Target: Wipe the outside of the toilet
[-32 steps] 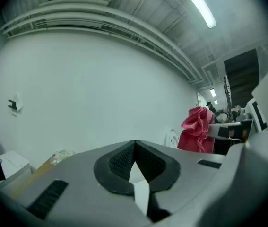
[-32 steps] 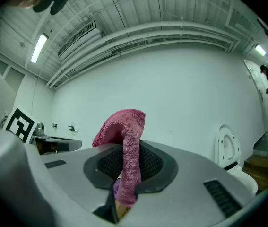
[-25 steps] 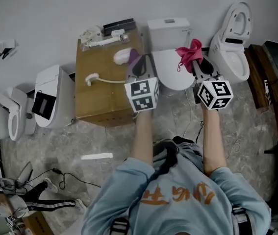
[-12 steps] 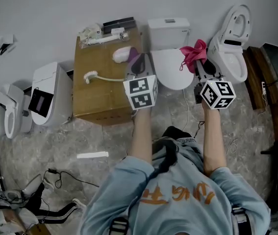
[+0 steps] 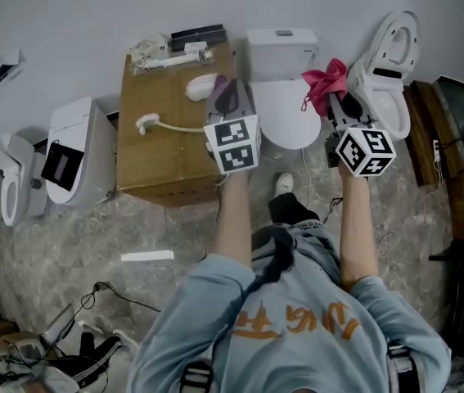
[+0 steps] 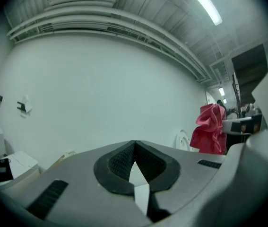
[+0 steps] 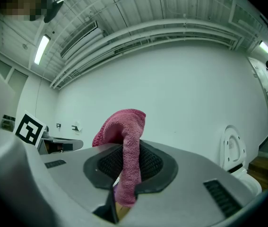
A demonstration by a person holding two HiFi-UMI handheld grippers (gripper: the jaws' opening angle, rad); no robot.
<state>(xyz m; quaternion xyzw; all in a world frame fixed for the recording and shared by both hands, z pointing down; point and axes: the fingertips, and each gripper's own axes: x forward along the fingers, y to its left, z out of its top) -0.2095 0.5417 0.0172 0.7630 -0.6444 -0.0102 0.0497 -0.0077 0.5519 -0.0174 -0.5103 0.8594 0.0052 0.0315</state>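
Cloth [image 5: 325, 85], pink and bunched, is pinched between the jaws of the right gripper [image 5: 336, 103]. In the head view it shows at the right edge of the white toilet [image 5: 287, 119], between the closed lid and a second toilet [image 5: 389, 76] with its lid up. The left gripper [image 5: 227, 98], jaws pressed together on nothing, is held just left of the toilet, over the edge of the cardboard box [image 5: 162, 155].

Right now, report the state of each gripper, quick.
Left gripper: closed, holding nothing.
Right gripper: closed on the pink cloth.
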